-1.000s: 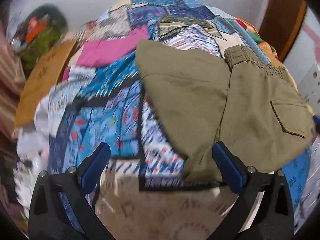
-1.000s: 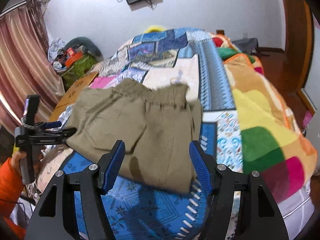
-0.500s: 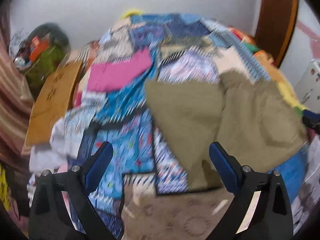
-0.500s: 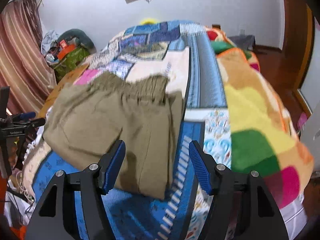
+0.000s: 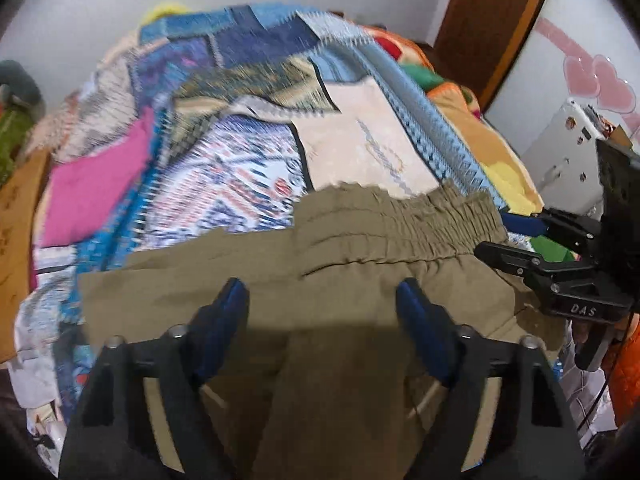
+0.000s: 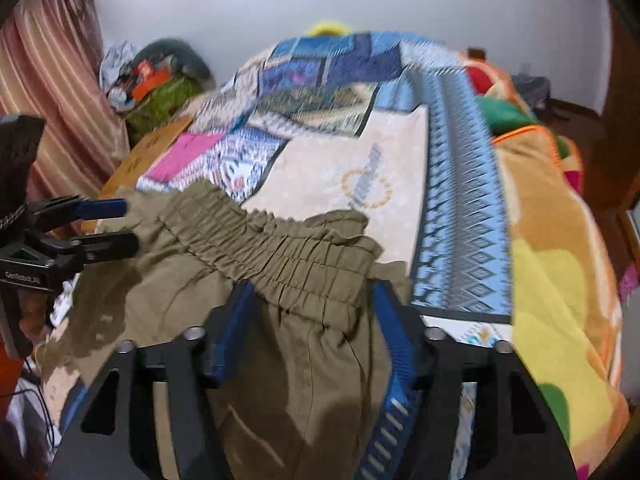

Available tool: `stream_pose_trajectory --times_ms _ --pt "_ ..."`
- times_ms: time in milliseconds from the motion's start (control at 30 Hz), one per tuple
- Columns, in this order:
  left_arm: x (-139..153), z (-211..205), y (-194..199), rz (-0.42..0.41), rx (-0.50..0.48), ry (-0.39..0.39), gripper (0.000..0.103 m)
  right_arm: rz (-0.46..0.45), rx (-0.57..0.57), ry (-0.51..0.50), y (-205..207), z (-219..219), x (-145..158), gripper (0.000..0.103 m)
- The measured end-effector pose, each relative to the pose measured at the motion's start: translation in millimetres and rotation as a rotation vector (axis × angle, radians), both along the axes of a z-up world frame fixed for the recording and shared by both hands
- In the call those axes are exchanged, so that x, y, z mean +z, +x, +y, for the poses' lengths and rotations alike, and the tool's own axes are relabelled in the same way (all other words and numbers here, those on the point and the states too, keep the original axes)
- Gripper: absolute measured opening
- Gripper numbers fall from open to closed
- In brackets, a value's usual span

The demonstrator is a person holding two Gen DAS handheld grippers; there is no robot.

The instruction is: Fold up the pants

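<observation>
The olive pants (image 5: pixel 340 280) lie folded on the patchwork bedspread (image 5: pixel 248 184), with the gathered elastic waistband (image 5: pixel 400 224) on the far side. My left gripper (image 5: pixel 322 300) is open just above the pants' middle, its blue pads apart. My right gripper (image 6: pixel 312 304) is open over the waistband (image 6: pixel 280 248) at the pants' right end. In the left wrist view the right gripper (image 5: pixel 500 236) shows beside the waistband's right end. In the right wrist view the left gripper (image 6: pixel 120 224) shows at the pants' left side. Neither gripper holds cloth.
A bright multicoloured blanket (image 6: pixel 560 280) covers the bed's right part. A cardboard box (image 6: pixel 148 152) and a heap of bags (image 6: pixel 160 80) stand on the left by a striped curtain (image 6: pixel 52 80). A wooden door frame (image 5: pixel 492 20) and white appliance (image 5: pixel 568 152) stand on the right.
Both grippers have moved in over the pants, from the near edge of the bed towards the waistband. The pants now fill the lower part of both views. Both jaws stay open.
</observation>
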State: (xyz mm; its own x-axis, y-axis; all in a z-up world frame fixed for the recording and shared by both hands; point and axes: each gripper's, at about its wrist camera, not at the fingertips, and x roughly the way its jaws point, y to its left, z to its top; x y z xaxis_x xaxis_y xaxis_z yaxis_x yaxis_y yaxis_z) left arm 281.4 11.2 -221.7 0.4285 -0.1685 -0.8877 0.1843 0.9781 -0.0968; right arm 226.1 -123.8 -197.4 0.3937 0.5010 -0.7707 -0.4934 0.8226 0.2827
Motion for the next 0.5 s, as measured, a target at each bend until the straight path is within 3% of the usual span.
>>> stream_pose_trajectory --times_ms 167,200,267,500 --pt "-10.5 9.0 2.4 -0.018 0.031 -0.066 0.064 -0.085 0.089 -0.11 -8.9 8.2 -3.7 0.04" --pt "-11.2 11.1 3.5 -0.021 0.045 -0.062 0.057 -0.097 0.095 -0.128 -10.4 8.8 -4.3 0.037" --pt "-12.7 16.0 3.8 -0.018 0.057 -0.078 0.057 -0.118 0.098 -0.167 -10.8 7.4 -6.0 0.024" --pt "-3.4 5.9 -3.7 -0.039 0.047 0.026 0.057 -0.102 0.038 -0.175 -7.8 3.1 -8.2 0.022"
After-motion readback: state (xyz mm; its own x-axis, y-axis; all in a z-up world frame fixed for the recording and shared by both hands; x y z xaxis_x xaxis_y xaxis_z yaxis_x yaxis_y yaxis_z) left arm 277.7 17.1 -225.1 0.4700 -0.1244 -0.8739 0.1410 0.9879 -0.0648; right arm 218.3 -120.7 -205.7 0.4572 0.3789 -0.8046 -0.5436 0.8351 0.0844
